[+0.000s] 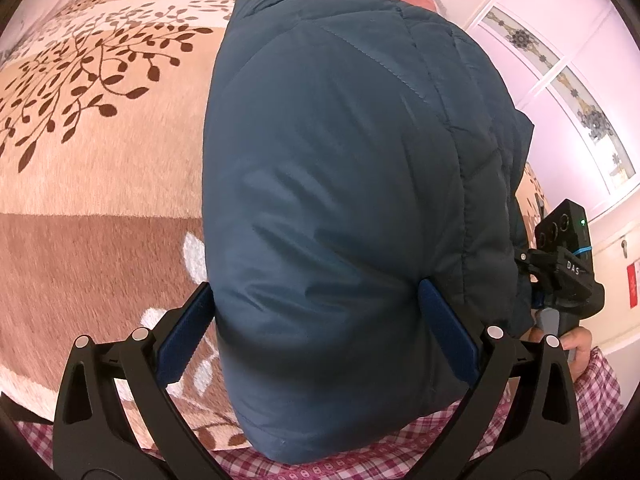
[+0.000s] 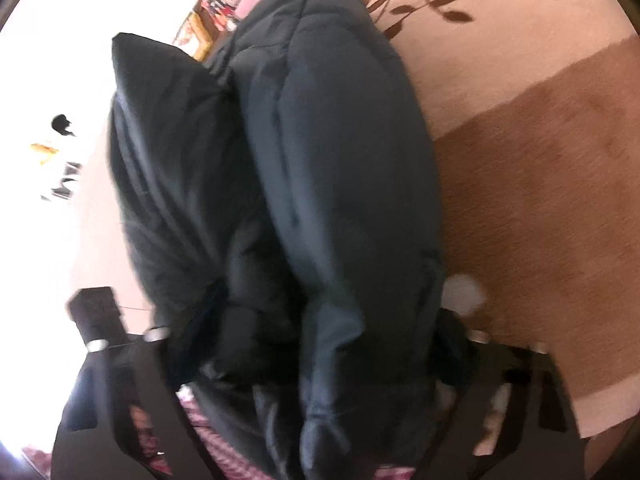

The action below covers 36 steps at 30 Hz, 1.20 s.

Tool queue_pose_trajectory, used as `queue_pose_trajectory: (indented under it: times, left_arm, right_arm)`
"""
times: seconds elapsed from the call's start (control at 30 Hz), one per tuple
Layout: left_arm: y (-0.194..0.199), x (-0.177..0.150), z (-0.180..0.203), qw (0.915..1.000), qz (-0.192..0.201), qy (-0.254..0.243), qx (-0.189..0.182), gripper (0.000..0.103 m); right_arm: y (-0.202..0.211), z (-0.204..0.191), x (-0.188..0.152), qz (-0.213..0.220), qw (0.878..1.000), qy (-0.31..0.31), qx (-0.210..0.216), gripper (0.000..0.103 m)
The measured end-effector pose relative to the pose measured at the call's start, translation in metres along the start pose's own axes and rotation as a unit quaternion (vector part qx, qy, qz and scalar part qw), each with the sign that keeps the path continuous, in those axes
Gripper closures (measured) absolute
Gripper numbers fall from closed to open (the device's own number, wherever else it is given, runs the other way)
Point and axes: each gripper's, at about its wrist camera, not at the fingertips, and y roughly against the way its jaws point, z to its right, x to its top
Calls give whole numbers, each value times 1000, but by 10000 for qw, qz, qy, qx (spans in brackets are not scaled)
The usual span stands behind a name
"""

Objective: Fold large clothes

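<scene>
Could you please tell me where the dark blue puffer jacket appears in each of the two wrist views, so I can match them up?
Left wrist view: the puffer jacket fills the centre, from the top edge down between the left gripper's fingers.
Right wrist view: the same jacket fills the centre, bunched, running down between the right gripper's blurred fingers.
Shared landmark: the leaf-patterned blanket lies left of the jacket there, right of it here.
</scene>
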Motion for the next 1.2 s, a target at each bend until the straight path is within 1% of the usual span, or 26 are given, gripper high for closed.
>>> queue_pose_trajectory:
  times: [0.03,0.07,0.13,0.17,0.2,0.37,0.47,0.57,0.63,0.73,0.87,1.0,1.07,1.13,1.17,1.2]
  left_arm:
    - [0,1,0,10000,-1,-13,-10,4]
    - [0,1,0,10000,6,-23,-27,5]
    - [1,1,0,9999,48,-71,-64,9]
    - [3,1,1,9999,82,-101,-69,11]
    - [4,0,2,9998,122,-128,-67,12]
    - [14,-1,4,9989,358,-299,-2,31]
    - [22,0,9,9967,595,-527,157,39]
    - [30,2,14,9932,839,-747,296,45]
    - [35,5,14,9908,969,-875,349,47]
    - [40,11,11,9889,1099,-926,375,49]
    - [45,22,-1,9856,1313,-964,465,49]
    - [57,39,-26,9832,1518,-817,598,50]
    - [64,51,-45,9804,1669,-746,731,50]
    - [70,60,-62,9779,1779,-672,866,51]
    - [73,65,-73,9765,1835,-621,940,51]
    - [75,69,-80,9754,1876,-582,998,51]
  right_arm:
    - [-1,-2,-2,23,10000,9,46,36]
    - [-1,-4,-2,37,10000,52,70,42]
    - [-1,-7,-4,90,9997,116,205,49]
    - [-1,-8,-5,106,9996,146,208,51]
    - [0,-9,-6,130,9995,194,198,52]
    - [0,-17,-11,289,9989,348,132,57]
    - [0,-30,-16,417,9971,634,-91,59]
    - [-1,-45,-21,503,9942,906,-275,61]
    - [-2,-56,-26,595,9915,1110,-334,61]
    - [-7,-67,-31,642,9891,1253,-420,62]
    - [-24,-99,-29,745,9831,1570,-570,62]
    - [-52,-127,-19,725,9793,1794,-594,62]
    - [-67,-141,-13,691,9776,1900,-589,62]
    - [-77,-147,2,625,9766,1979,-556,62]
    - [-91,-159,7,591,9756,2042,-543,62]
    - [-97,-163,11,570,9749,2086,-538,62]
